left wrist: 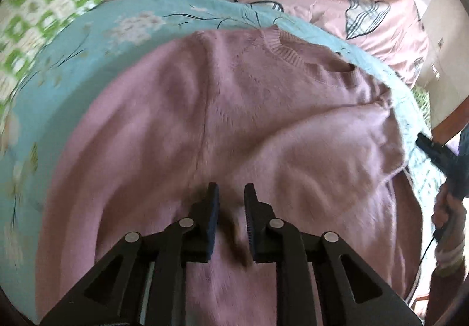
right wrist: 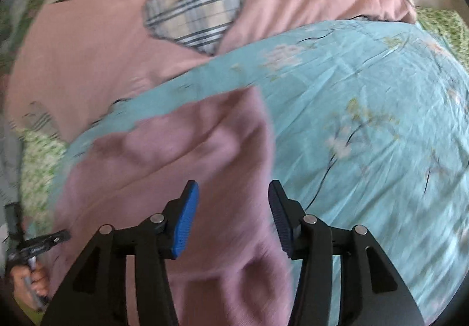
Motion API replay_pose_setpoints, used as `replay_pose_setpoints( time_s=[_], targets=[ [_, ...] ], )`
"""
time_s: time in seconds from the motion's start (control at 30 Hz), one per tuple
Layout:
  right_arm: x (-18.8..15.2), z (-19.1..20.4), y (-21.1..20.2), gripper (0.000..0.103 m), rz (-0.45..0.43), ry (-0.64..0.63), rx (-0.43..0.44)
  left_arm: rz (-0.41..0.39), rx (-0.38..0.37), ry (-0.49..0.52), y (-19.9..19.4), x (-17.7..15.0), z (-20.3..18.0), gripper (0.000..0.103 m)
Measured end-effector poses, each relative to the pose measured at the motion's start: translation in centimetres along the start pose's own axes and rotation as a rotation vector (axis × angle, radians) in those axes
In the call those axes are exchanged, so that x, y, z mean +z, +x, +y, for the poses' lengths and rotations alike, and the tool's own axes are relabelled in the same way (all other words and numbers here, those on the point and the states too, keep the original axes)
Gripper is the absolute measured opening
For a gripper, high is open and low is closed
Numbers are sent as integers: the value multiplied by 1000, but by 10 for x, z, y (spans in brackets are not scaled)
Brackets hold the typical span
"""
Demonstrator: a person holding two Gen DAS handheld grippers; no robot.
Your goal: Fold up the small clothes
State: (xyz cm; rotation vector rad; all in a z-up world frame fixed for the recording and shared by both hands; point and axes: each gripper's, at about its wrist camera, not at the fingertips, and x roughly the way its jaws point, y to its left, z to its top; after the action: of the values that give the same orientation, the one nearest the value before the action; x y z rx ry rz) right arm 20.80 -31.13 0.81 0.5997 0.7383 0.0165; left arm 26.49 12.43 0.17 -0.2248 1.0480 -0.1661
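Observation:
A pink knitted sweater [left wrist: 234, 109] lies flat on a light blue floral sheet [left wrist: 58, 85], its ribbed collar [left wrist: 290, 53] at the far side and one sleeve folded across its right half. My left gripper [left wrist: 231, 194] hovers over the sweater's lower middle, jaws a little apart and empty. In the right wrist view the sweater [right wrist: 181, 155] fills the lower left. My right gripper [right wrist: 233, 191] is open and empty above the sweater's right edge. The right gripper also shows at the left wrist view's right edge [left wrist: 431, 147].
A pink duvet [right wrist: 102, 32] with plaid heart patches lies beyond the blue sheet [right wrist: 366, 120]. A green-and-white patterned cloth [left wrist: 38, 18] sits at the far left. The other hand-held gripper [right wrist: 38, 243] shows at the lower left of the right wrist view.

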Motion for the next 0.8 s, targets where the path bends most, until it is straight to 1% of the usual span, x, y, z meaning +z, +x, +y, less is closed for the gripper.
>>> replay_pose_setpoints(
  time_s=[0.03,0.17,0.2,0.3,0.47,0.53,0.57,0.67,0.7,0.8],
  targets=[
    [-10,7,-6,53,7,-10,26,-14,-16,-19,-10,-11,0,21],
    [-48,33,-19,55,53,-33,100,-47,-43,-89,-41,-57,6,25],
    [-59,37,-22,56,69,-28,101,-50,-47,-105,-45,-67,5,26],
    [-88,48,-28,56,111,-39,146,-58,-32,-131,-64,-104,4,27],
    [-120,57,-37,56,153,-34,197,-66,-17,-167,-96,-153,17,43],
    [-132,60,-43,57,157,-30,204,-74,-11,-189,-110,-172,25,45],
    [-137,61,-45,57,148,-7,206,-77,-7,-192,-115,-178,28,46],
    [-149,63,-52,57,156,4,225,-74,29,-184,-130,-201,34,52],
    [-152,66,-54,58,156,1,226,-72,48,-174,-133,-207,34,52],
    [-162,73,-58,58,163,-7,241,-72,116,-137,-141,-226,32,60]
  ],
)
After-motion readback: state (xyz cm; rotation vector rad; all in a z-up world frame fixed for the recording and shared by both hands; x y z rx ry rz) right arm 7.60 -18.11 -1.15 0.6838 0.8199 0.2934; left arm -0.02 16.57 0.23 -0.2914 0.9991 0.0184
